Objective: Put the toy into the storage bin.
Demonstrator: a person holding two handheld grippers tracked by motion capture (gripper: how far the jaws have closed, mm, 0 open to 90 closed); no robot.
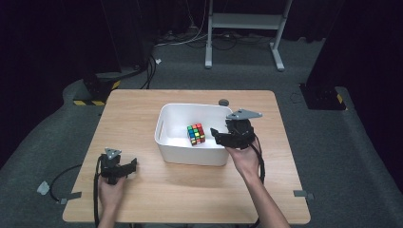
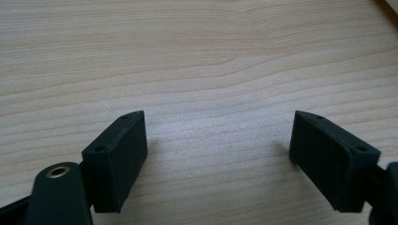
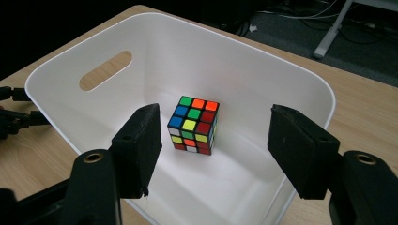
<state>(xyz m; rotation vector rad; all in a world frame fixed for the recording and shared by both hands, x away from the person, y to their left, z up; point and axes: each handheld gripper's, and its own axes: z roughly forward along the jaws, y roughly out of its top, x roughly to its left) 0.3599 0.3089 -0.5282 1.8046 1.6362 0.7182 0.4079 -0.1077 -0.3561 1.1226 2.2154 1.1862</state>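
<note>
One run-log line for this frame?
left gripper: open, over table | right gripper: open above white bin | cube: in bin, untouched

Your left hand (image 1: 110,187) comes in from the bottom edge with the forearm nearly straight, gripping the left gripper (image 1: 124,167) low, its body lying level and pointing to the right. In the left gripper view its jaws stand wide apart with nothing between them. Your right forearm runs in diagonally from the lower right, the right hand (image 1: 244,159) raised and wrapped round the right gripper (image 1: 215,134), which points leftward and downward. Its jaws stand parted and empty.
</note>
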